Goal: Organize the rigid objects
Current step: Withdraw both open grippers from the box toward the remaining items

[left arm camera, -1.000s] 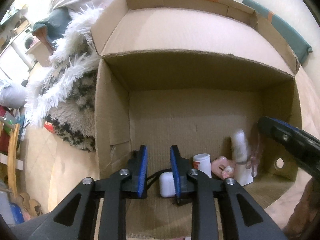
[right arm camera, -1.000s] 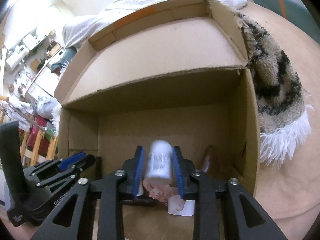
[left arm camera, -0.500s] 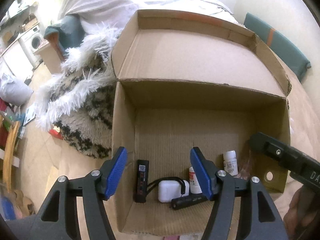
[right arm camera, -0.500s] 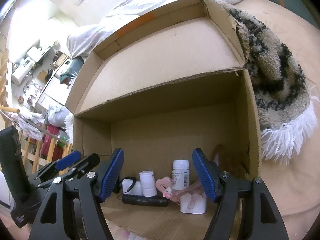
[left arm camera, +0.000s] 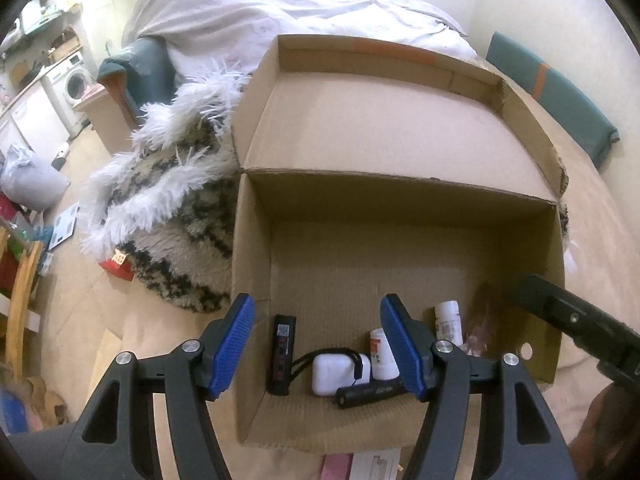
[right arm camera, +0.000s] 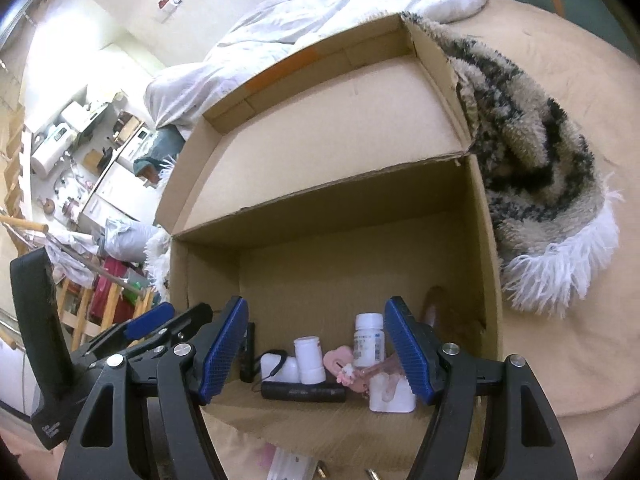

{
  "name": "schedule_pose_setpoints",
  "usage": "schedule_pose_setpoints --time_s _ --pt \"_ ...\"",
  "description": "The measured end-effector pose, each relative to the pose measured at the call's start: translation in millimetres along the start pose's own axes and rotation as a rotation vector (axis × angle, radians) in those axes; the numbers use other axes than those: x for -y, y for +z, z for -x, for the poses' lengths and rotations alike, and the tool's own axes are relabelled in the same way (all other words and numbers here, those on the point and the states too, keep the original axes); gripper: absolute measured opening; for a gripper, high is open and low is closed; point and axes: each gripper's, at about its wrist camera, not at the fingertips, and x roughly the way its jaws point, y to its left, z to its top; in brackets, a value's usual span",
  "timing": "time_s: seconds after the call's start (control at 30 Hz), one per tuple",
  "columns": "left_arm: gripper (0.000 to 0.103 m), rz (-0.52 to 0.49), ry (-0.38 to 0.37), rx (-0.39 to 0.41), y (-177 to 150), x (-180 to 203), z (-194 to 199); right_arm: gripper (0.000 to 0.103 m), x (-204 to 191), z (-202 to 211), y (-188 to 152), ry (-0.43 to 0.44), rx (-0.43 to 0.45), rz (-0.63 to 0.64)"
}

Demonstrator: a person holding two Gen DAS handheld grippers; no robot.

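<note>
Jaws of both grippers wide, empty, above the white bottle (right arm camera: 369, 340) in the cardboard box (right arm camera: 486, 264).

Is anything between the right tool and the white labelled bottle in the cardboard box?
Nothing visible: the right tool hangs open above the cardboard box, and the white labelled bottle stands uncovered below between its blue pads.
</note>
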Motion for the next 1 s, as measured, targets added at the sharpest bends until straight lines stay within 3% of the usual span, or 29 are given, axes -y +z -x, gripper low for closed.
schedule_pose_setpoints --time_s 0.5,0.63,1.0 --pt "0.062 0.047 0.038 -0.041 -55.4 -42.0 28.9 0.075 6.7 36.4 -40.0 -0.004 0.001 -0.071" --pt "0.062 0.072 -0.008 -0.066 -72.8 -54.5 26.6 0.075 10.3 40.8 -54.1 -0.035 -0.014 -0.086" --pt "0.058 0.079 -0.097 -0.327 -112.1 -45.5 -34.7 0.075 13.1 24.2 -77.4 -0.09 -0.102 -0.102"
